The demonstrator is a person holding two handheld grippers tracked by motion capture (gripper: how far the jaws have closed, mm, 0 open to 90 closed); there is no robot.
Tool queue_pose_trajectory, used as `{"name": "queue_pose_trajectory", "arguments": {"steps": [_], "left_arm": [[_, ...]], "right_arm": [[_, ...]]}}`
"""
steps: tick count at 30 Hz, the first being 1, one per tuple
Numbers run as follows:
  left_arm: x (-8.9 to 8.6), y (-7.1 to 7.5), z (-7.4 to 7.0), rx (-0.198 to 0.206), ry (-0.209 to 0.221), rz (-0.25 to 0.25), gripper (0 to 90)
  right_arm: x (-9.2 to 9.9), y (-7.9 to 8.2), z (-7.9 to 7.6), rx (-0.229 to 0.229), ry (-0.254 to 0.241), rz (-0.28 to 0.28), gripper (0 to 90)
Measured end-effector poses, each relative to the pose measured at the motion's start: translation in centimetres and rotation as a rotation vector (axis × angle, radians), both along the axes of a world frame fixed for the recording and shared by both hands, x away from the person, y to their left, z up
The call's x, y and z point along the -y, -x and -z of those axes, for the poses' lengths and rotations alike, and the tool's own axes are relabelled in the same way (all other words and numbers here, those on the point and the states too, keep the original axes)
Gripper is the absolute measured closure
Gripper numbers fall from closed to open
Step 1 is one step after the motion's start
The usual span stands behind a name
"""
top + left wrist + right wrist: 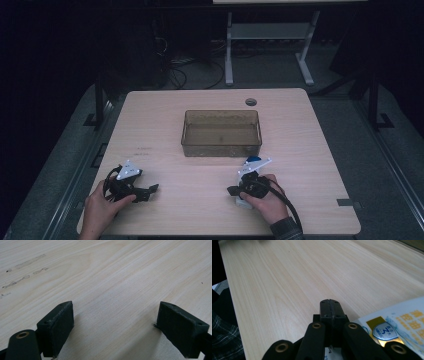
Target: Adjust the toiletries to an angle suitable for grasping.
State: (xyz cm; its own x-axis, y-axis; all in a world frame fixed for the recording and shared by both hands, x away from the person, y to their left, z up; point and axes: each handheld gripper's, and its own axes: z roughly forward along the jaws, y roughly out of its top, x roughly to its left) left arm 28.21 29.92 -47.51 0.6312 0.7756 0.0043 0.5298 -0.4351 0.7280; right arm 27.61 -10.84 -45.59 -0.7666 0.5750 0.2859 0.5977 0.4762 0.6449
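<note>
Light wood table [300,130], dim room, dark surroundings. Translucent brown bin [221,133] at centre of the high view, apart from both grippers; contents hard to make out through the tinted walls.

Left gripper [148,190] at lower left, held in left hand [100,210], hand cut off by bottom edge. Jaws spread wide in left gripper view, bare wood grain between them, holding nothing. Faint scuff marks [23,277] on the wood at upper left of that view.

Right gripper [233,190] at lower centre-right, right hand [267,200] wrapped over it, cable trailing off bottom edge. In right gripper view, jaws pressed fully together, nothing between the tips. White-and-blue printed packet [397,322] at lower right of that view, just beside the jaws, partly cut off by frame edge and hidden under gripper body; print too partial to read. In high view packet mostly covered by hand. Plaid sleeve [224,340] at lower left.
</note>
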Motion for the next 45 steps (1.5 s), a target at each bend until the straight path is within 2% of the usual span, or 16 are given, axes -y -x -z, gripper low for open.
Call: {"name": "queue_pose_trajectory", "arguments": {"steps": [21, 37, 45], "left_arm": [[0.0, 0.0, 0.0, 0.0, 0.0, 0.0, 13.1], [0.0, 0.0, 0.0, 0.0, 0.0, 0.0, 13.1], [0.0, 0.0, 0.0, 0.0, 0.0, 0.0, 13.1]], "right_arm": [[4.0, 1.9, -0.4, -0.001, -0.006, 0.072, 90.0], [7.0, 2.7, -0.2, -0.006, 0.002, 0.126, 90.0], [8.8, 3.3, -0.2, -0.015, 0.003, 0.173, 90.0]]}}
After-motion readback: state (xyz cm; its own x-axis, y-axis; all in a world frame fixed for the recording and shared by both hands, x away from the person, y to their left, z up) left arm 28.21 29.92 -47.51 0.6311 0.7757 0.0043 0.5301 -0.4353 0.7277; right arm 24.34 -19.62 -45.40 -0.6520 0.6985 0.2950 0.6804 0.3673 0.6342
